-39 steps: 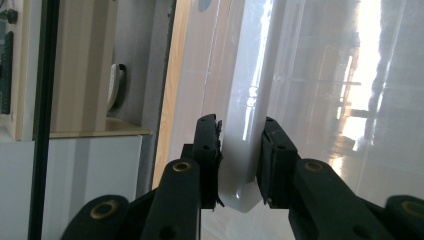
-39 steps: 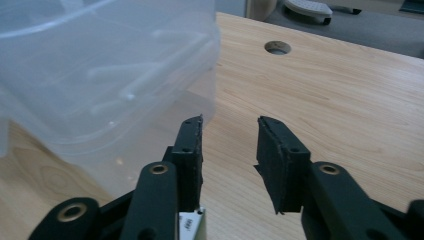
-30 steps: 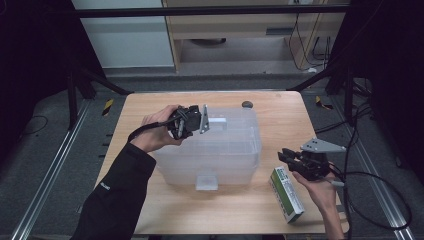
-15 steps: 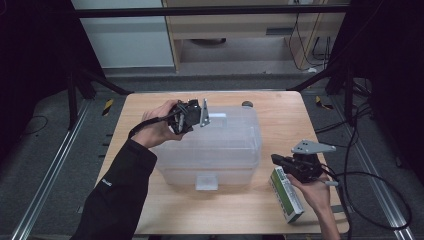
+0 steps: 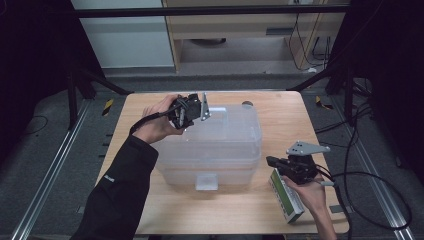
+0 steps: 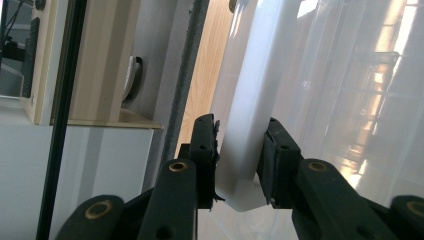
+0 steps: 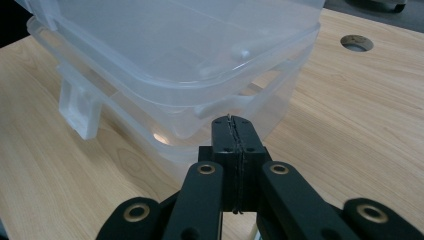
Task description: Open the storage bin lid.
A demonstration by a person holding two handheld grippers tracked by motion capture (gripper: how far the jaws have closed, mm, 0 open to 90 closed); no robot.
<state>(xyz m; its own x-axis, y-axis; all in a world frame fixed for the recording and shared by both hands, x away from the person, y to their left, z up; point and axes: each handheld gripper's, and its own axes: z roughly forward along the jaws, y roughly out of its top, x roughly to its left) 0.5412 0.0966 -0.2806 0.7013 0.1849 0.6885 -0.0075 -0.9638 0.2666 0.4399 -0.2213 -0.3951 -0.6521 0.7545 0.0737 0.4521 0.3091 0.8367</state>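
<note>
The clear plastic box [image 5: 210, 145] sits in the middle of the wooden table [image 5: 150, 200], its translucent lid [image 7: 165, 45] on top and a latch tab [image 5: 206, 181] hanging at the near side. Through my left gripper view I see the white edge of the lid [image 6: 245, 130] standing between my two black pads [image 6: 206, 150], which press on it from either side; so my left gripper [image 5: 187, 112] holds the lid's rim at the far left corner of the box. The grey three-cornered plate on that gripper stands upright above the lid.

My right gripper [image 5: 274, 162] hangs just beside the near right corner of the box, pointing toward it. Its jaws have just been closing and now meet flat against each other with nothing between them; in the right gripper view the joined tips [image 7: 231, 132] sit right before the box wall, just under the lid's rim. I cannot tell whether they touch the wall.

Under my right hand [image 5: 312, 192] a green and white carton [image 5: 286, 197] lies flat on the table, near the right edge. Further back, a round hole [image 7: 356, 43] shows in the tabletop beyond the box.
</note>
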